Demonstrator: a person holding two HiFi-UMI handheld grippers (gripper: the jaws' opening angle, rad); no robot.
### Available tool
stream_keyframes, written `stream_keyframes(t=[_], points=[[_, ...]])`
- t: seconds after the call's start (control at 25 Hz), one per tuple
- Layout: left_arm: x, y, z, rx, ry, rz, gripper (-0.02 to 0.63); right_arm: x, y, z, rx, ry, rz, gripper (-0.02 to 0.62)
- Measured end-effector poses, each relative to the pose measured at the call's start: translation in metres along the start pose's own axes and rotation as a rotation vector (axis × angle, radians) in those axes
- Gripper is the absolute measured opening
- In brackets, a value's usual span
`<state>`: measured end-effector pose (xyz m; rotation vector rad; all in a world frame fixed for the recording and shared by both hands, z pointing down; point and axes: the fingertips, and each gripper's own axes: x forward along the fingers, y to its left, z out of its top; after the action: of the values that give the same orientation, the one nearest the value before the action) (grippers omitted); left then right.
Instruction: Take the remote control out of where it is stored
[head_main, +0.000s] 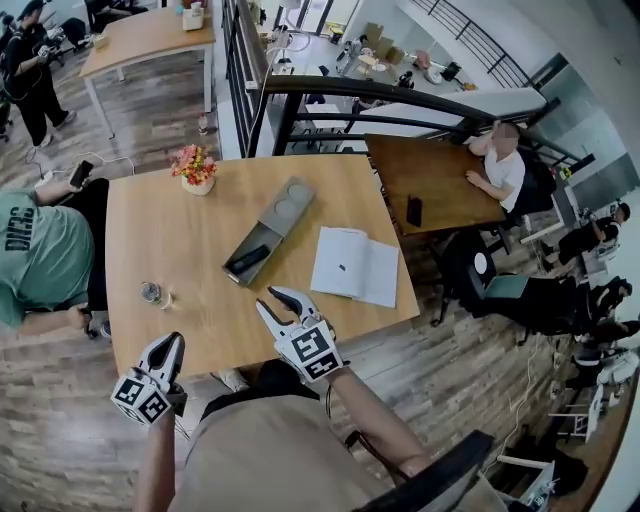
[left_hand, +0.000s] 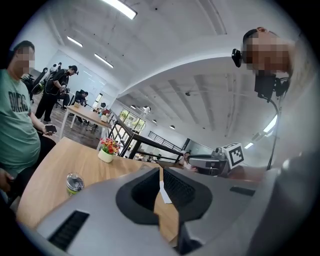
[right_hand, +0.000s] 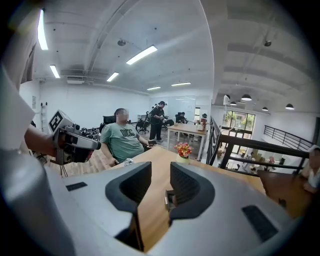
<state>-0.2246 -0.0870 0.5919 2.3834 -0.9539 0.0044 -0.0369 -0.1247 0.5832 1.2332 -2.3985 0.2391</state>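
Wooden desk (head_main: 180, 245) is being faced; remote control (head_main: 249, 260) is lying 2-to-8 o'clock in its tray (head_main: 284, 212), at 11 o'clock from the nearer right claw (head_main: 272, 298); it and the left claw (head_main: 170, 342) are being held spread.

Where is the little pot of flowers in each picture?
Head view: flower pot at the far edge of the table, left part.
Left gripper view: flower pot sits left of centre.
Right gripper view: flower pot sits just right of centre.
Shared landmark: the person in the green shirt, seated at the table.

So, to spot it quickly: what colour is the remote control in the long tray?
Black remote control, lying in the long grey tray; head view shows it best.
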Motion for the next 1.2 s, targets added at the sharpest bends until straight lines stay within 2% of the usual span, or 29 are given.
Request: stream_keyframes(t=[0.32, 0.6, 0.76, 0.96, 1.2], points=[[-0.002, 0.008, -0.001, -0.025, -0.020, 0.043, 0.005, 0.019, -0.008, 0.005, -0.020, -0.004, 0.031, 0.103], [0.016, 0.013, 0.010, -0.035, -0.044, 0.107, 0.005, 0.033, -0.020, 0.003, -0.017, 0.013, 0.094, 0.103], [0.032, -0.011, -0.003, -0.069, -0.035, 0.107, 0.005, 0.010, -0.033, -0.018, -0.010, 0.061, 0.107, 0.103], [0.066, -0.025, 0.015, -0.005, -0.023, 0.082, 0.005, 0.010, -0.064, -0.009, -0.028, 0.034, 0.104, 0.103], [0.094, -0.035, 0.017, 0.016, -0.001, 0.099, 0.005, 0.016, -0.094, -0.014, -0.035, 0.029, 0.123, 0.103]])
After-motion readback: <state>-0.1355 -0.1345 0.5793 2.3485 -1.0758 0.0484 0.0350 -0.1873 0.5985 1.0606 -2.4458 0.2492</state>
